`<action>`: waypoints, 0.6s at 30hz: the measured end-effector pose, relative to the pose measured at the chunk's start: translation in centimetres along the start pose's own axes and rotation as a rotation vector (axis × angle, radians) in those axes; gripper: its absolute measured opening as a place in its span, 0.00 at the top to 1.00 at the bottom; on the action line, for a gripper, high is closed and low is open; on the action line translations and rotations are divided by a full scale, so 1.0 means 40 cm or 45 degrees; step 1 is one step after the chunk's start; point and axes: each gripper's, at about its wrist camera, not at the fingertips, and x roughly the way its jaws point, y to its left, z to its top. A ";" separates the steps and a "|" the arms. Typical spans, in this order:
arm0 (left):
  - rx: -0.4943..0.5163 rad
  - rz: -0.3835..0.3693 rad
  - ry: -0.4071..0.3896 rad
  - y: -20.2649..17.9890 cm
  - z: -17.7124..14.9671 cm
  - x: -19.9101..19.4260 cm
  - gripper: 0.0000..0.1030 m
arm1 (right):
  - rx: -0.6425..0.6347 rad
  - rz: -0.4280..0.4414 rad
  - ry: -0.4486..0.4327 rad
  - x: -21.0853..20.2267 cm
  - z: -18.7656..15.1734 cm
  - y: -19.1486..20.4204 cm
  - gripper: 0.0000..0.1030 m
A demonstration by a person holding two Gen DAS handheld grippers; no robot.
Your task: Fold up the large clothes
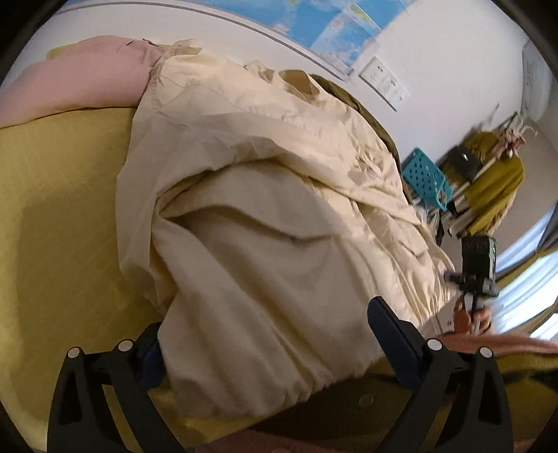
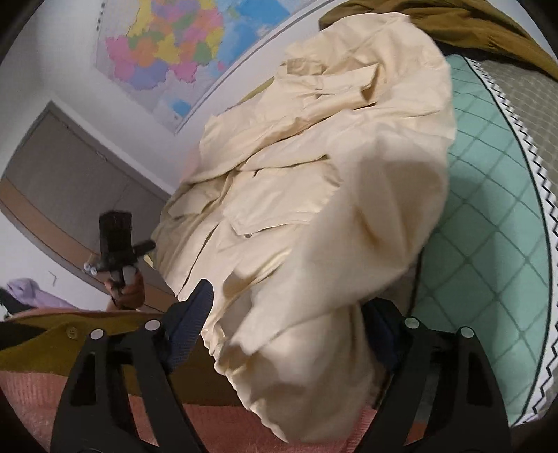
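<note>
A large cream jacket (image 1: 265, 216) lies crumpled on the yellow-green bed sheet (image 1: 59, 209); it also shows in the right wrist view (image 2: 314, 195), with flap pockets. My left gripper (image 1: 265, 341) has its jaws wide apart, with the jacket's gathered hem draped between them and covering the left pad. My right gripper (image 2: 293, 324) also stands wide apart, with jacket cloth hanging between its fingers and hiding the right pad. Neither pair of pads presses together. The other gripper shows in each view, the right one (image 1: 474, 275) and the left one (image 2: 115, 251).
A pink garment (image 1: 73, 83) lies at the far left of the bed. An olive garment (image 2: 453, 21) lies behind the jacket. A green checked mat (image 2: 488, 216) is on the right. A teal basket (image 1: 425, 177) and a rack stand by the wall.
</note>
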 end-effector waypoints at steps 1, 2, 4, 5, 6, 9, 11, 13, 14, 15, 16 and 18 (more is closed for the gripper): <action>-0.003 0.010 -0.011 -0.002 0.001 0.001 0.14 | 0.010 0.016 -0.010 0.003 -0.001 0.002 0.36; 0.001 0.044 -0.026 -0.007 0.002 0.005 0.33 | 0.020 0.020 -0.013 0.006 -0.001 0.003 0.50; -0.041 0.079 -0.049 0.001 0.005 -0.001 0.55 | 0.018 0.022 -0.031 0.004 -0.005 0.006 0.60; -0.060 0.076 -0.062 0.010 0.006 -0.011 0.67 | 0.024 0.029 -0.044 -0.001 -0.006 0.007 0.66; -0.075 0.075 -0.076 0.009 0.007 -0.020 0.70 | 0.032 0.052 -0.065 -0.009 -0.005 0.011 0.71; -0.067 0.088 -0.113 -0.010 0.011 -0.047 0.79 | 0.033 0.101 -0.119 -0.035 0.001 0.028 0.76; -0.061 0.080 -0.133 -0.022 0.013 -0.072 0.81 | 0.020 0.146 -0.168 -0.059 0.008 0.051 0.79; -0.063 0.064 -0.159 -0.028 0.015 -0.102 0.82 | -0.010 0.180 -0.193 -0.084 0.014 0.082 0.80; -0.058 0.044 -0.182 -0.031 0.013 -0.123 0.82 | -0.027 0.198 -0.203 -0.095 0.016 0.097 0.80; -0.064 0.033 -0.199 -0.029 0.011 -0.137 0.82 | -0.041 0.213 -0.214 -0.107 0.018 0.111 0.80; -0.075 0.028 -0.203 -0.026 0.012 -0.144 0.82 | -0.042 0.224 -0.221 -0.115 0.019 0.119 0.80; -0.105 -0.003 -0.207 -0.013 0.010 -0.167 0.82 | -0.035 0.247 -0.238 -0.131 0.024 0.126 0.80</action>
